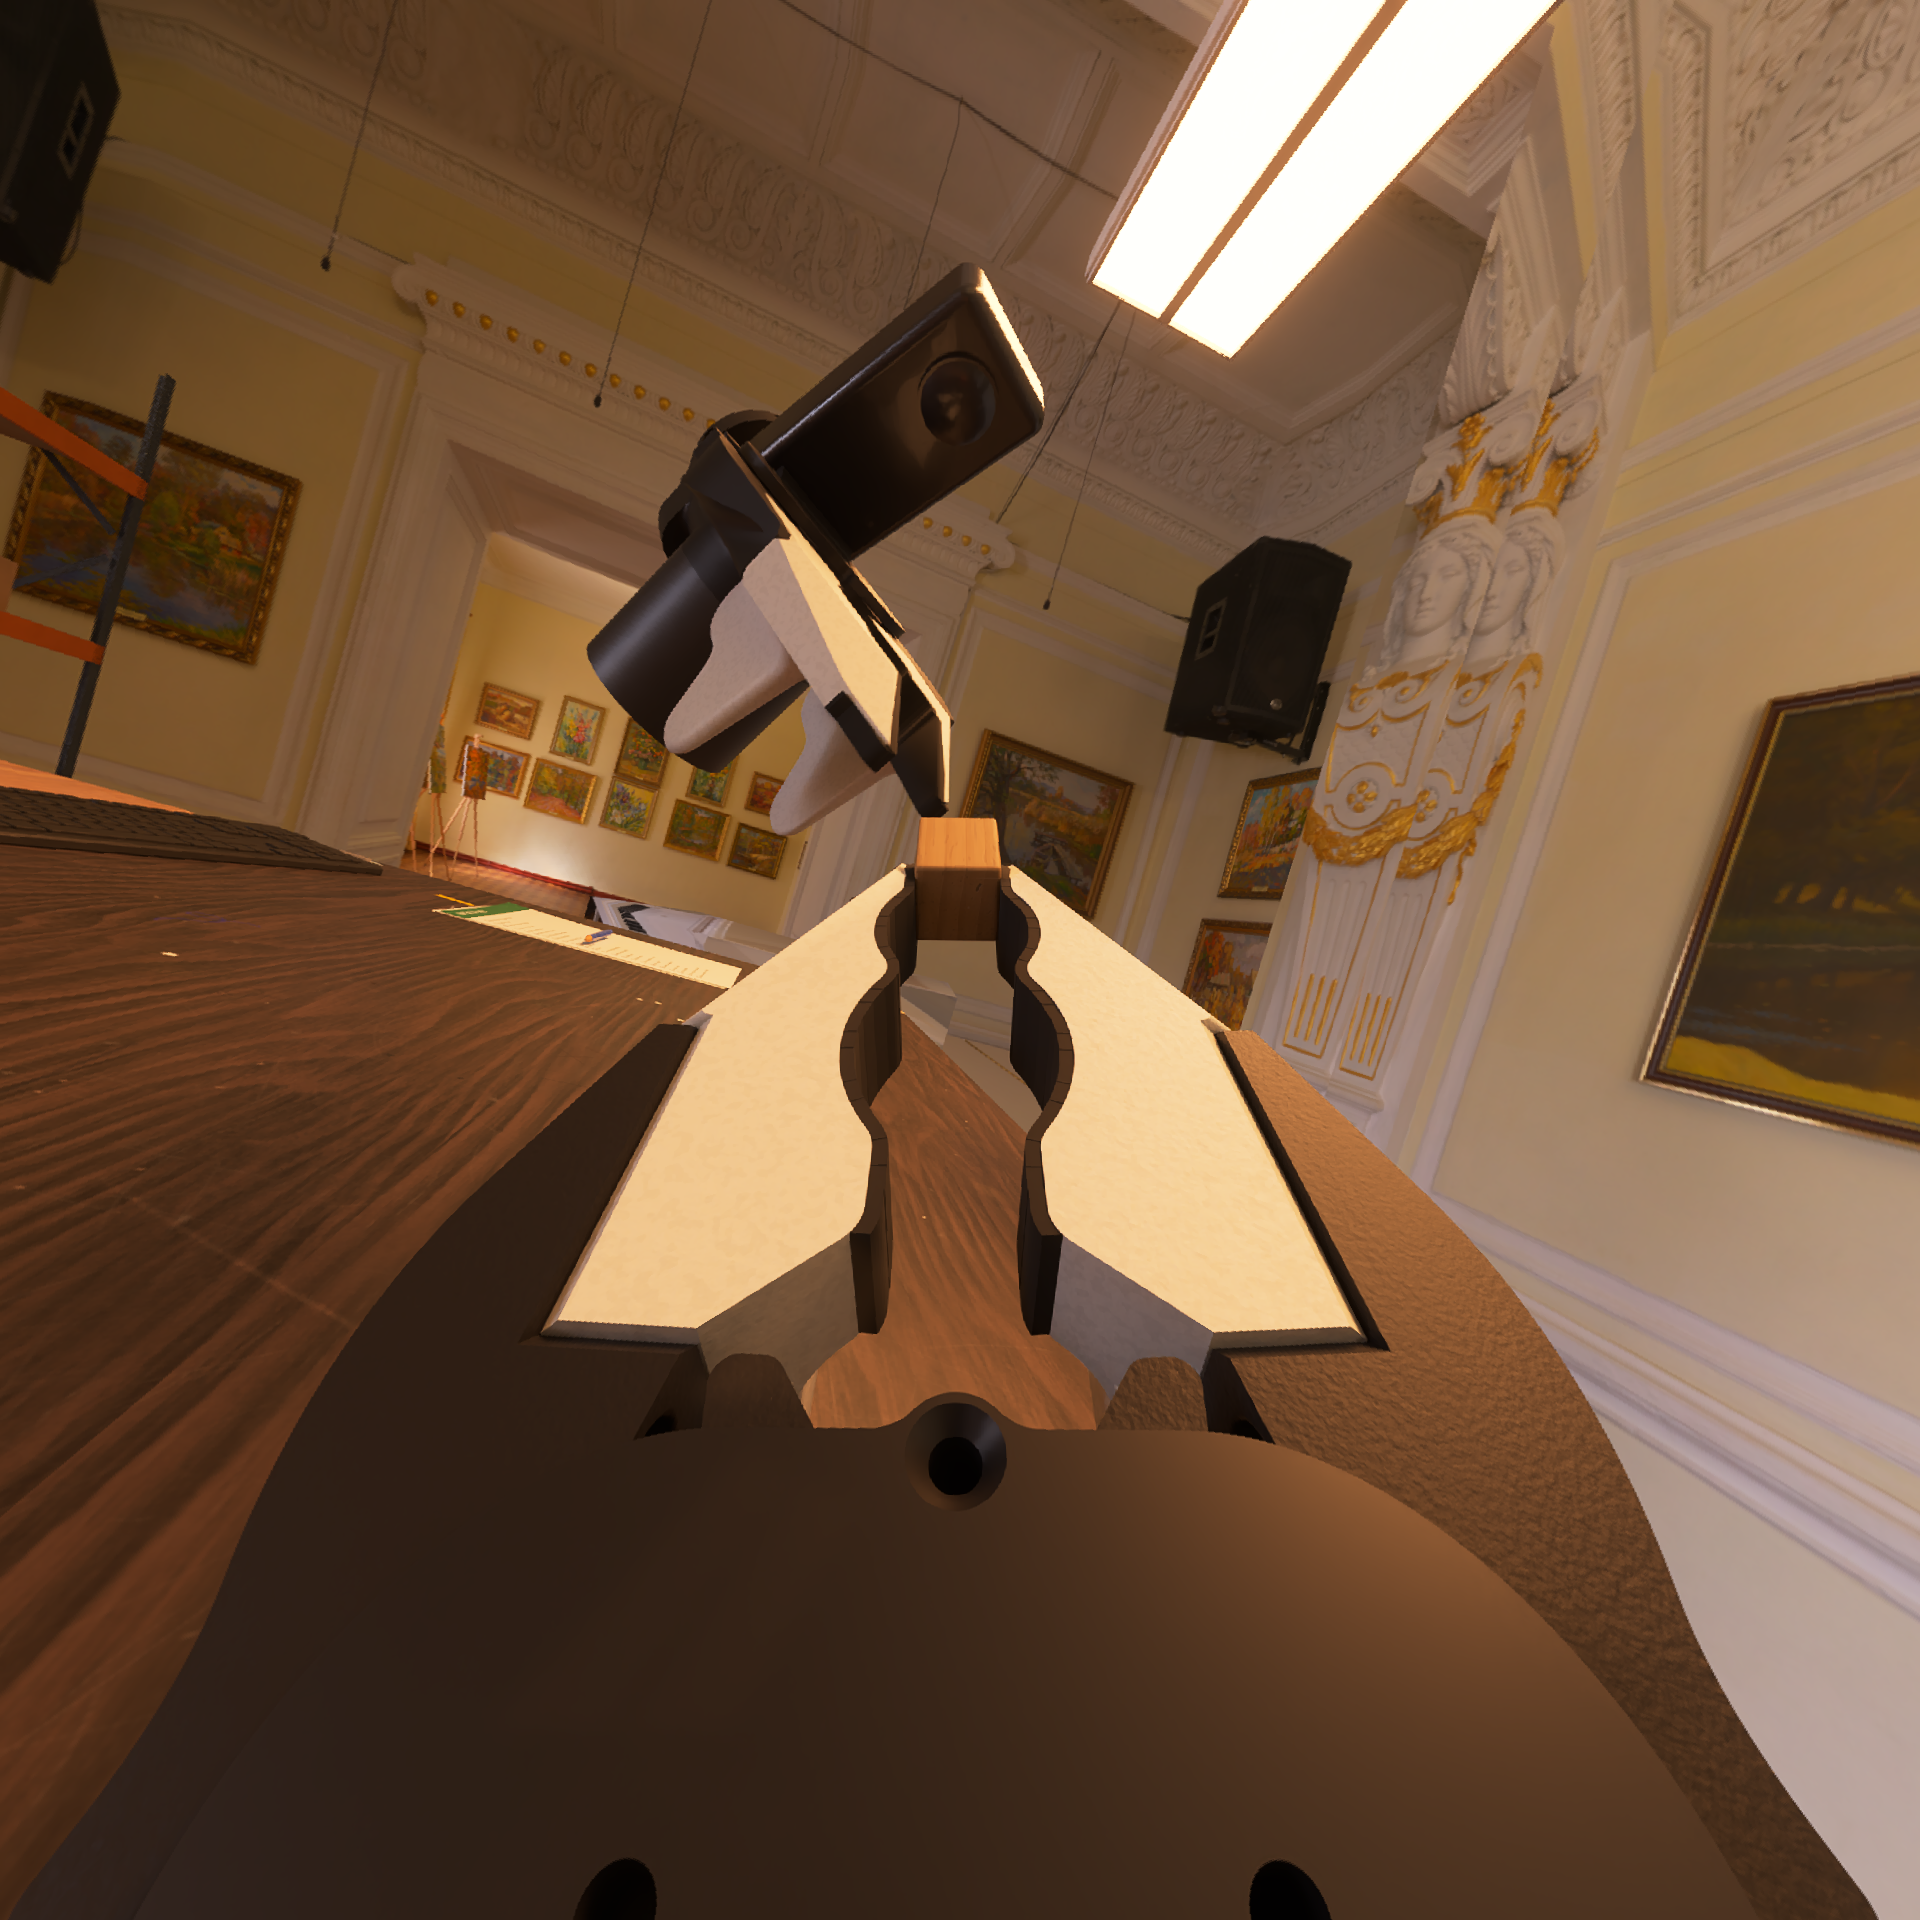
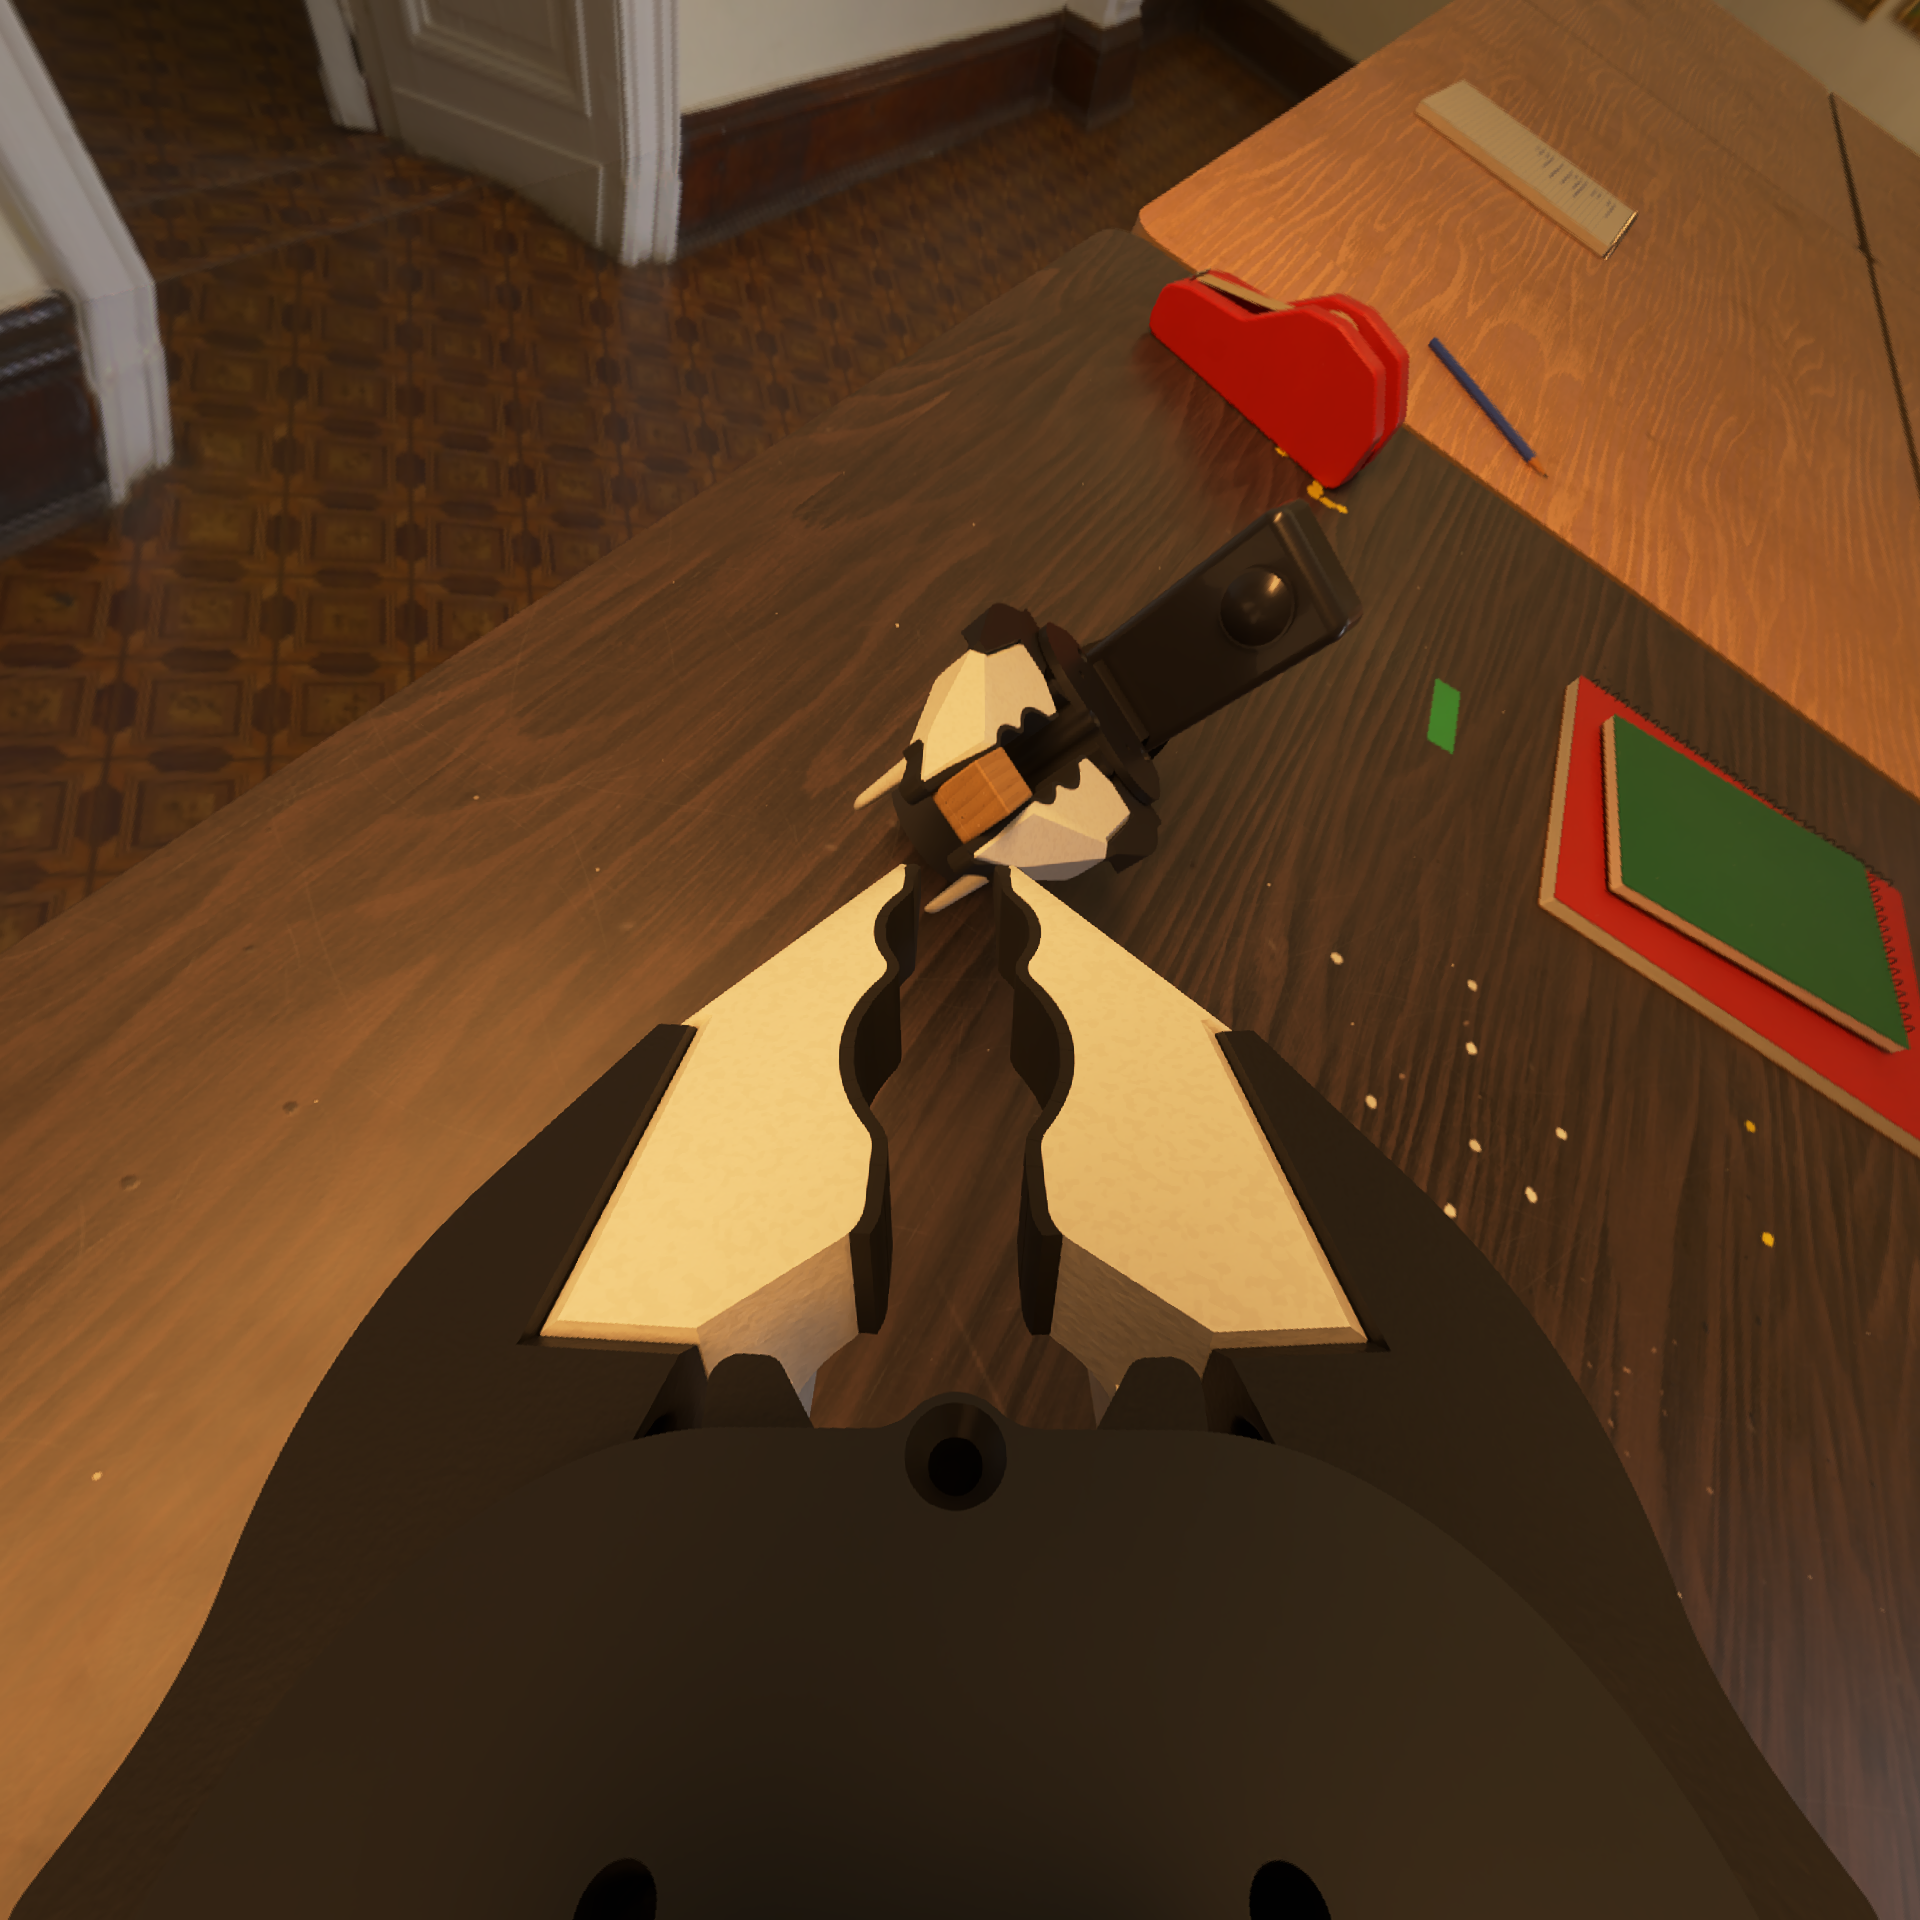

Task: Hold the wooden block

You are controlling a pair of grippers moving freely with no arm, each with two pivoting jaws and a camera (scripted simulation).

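I read no legible writing anywhere. My left gripper (image 1: 958, 902) pinches the wooden block (image 1: 957, 885) at its fingertips. My right gripper (image 2: 956, 902) hovers just above it, narrowly parted and empty.

one wooden block (image 1: 958, 885), two claws (image 1: 957, 896) (image 2: 957, 883)

Table (image 2: 520, 987): dark wood grain, a lighter table butted against its far edge.
Tape dispenser (image 2: 1283, 374): red, at the seam between both surfaces.
Pencil (image 2: 1486, 405): blue, just beside the dispenser.
Ruler (image 2: 1527, 166): pale, far corner.
Notebooks (image 2: 1756, 883): green stacked on red.
Green tag (image 2: 1443, 715): small, flat.
Paintings (image 1: 156, 525): framed, on yellow walls.
Speaker (image 1: 1257, 639): black, wall-mounted.
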